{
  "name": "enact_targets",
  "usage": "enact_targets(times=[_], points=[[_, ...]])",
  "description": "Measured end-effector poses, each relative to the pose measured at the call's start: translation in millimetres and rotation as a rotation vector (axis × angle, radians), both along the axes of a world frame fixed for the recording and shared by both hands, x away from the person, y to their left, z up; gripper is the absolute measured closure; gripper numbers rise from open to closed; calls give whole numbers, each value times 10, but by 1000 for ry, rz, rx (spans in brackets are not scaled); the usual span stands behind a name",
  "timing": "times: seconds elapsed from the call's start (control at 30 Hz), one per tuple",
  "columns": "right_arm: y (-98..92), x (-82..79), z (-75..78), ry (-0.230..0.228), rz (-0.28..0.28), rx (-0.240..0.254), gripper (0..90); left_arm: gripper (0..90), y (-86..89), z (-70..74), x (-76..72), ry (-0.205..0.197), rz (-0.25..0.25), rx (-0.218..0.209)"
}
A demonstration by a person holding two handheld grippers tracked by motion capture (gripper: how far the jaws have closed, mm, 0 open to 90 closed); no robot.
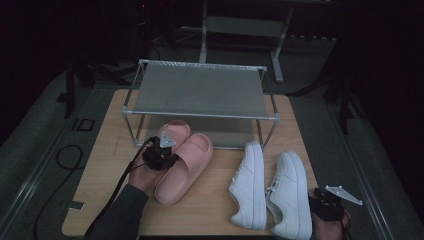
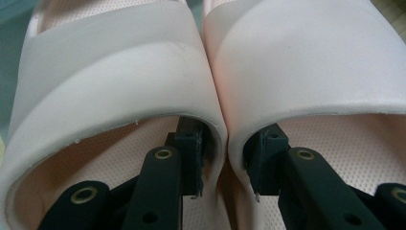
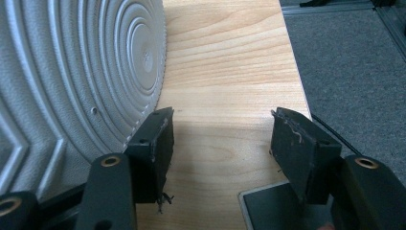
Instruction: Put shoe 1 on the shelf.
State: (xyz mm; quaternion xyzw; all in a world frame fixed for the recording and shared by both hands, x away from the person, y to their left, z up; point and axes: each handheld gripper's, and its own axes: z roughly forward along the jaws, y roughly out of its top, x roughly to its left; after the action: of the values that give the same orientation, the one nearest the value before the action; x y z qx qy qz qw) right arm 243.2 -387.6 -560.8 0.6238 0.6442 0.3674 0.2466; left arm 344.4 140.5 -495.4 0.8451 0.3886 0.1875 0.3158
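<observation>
Counter [image 1: 107,200]: wooden, carrying a two-tier metal shoe rack [image 1: 200,92], both tiers bare.

Pink slippers [image 1: 182,160]: a pair, side by side before the rack. We find the left gripper [image 1: 161,152] with one jaw inside each slipper, pinching their touching inner walls together.

White sneakers [image 1: 270,187]: a pair, right of the slippers, on the counter. Right gripper [image 1: 327,205] beside them, jaws apart, empty.

We judge racking barely begun; nothing is shelved yet.

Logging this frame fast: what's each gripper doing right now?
Left gripper: shut on the inner walls of both pink slippers, pinching them together.
Right gripper: open, holding nothing, beside a white sneaker.
</observation>
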Motion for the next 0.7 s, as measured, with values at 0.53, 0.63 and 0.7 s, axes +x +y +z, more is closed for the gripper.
enact_targets(times=[0.53, 0.63, 0.7], points=[[0, 0, 0, 0, 0, 0, 398, 698, -67, -24, 234, -36, -15, 16], [0, 0, 0, 0, 0, 0, 398, 698, -74, -39, 270, -45, -11, 8], [0, 0, 0, 0, 0, 0, 398, 698, -72, -49, 296, -46, -5, 7]])
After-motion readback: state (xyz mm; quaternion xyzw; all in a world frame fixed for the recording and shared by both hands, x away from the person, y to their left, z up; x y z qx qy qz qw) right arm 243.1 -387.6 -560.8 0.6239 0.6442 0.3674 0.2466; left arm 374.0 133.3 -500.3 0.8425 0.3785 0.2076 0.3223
